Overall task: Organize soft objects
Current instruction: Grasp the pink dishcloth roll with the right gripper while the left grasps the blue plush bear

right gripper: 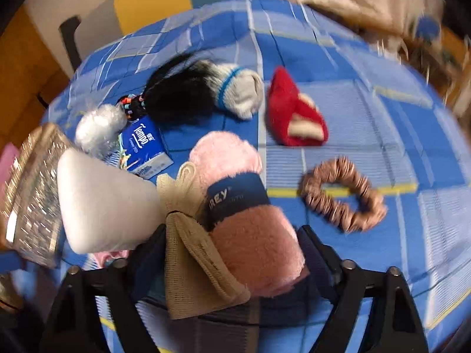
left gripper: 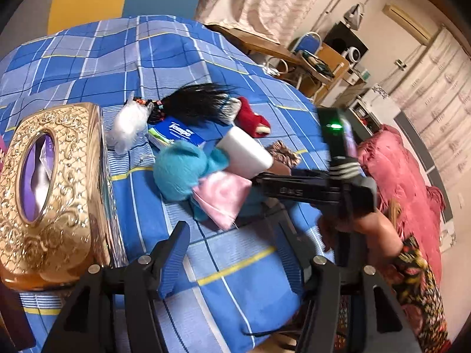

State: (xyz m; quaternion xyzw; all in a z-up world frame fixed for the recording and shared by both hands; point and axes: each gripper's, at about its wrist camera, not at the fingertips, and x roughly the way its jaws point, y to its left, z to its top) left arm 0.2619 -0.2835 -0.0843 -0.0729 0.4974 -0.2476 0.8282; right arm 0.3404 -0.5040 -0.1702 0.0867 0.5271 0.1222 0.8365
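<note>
Right hand-held gripper point(right gripper: 232, 253) clamps the pink rolled towel point(right gripper: 253, 235) beside the tissue box point(left gripper: 50, 188), gathering soft things there, while the left hand-held gripper point(left gripper: 232, 253) hangs open, empty.

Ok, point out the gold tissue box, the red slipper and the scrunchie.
gold tissue box point(left gripper: 63, 194), left wrist view, on its embossed top.
red slipper point(right gripper: 282, 108), right wrist view, on its fuzzy red upper.
scrunchie point(right gripper: 369, 209), right wrist view, on the ruffled ring's right side.
</note>
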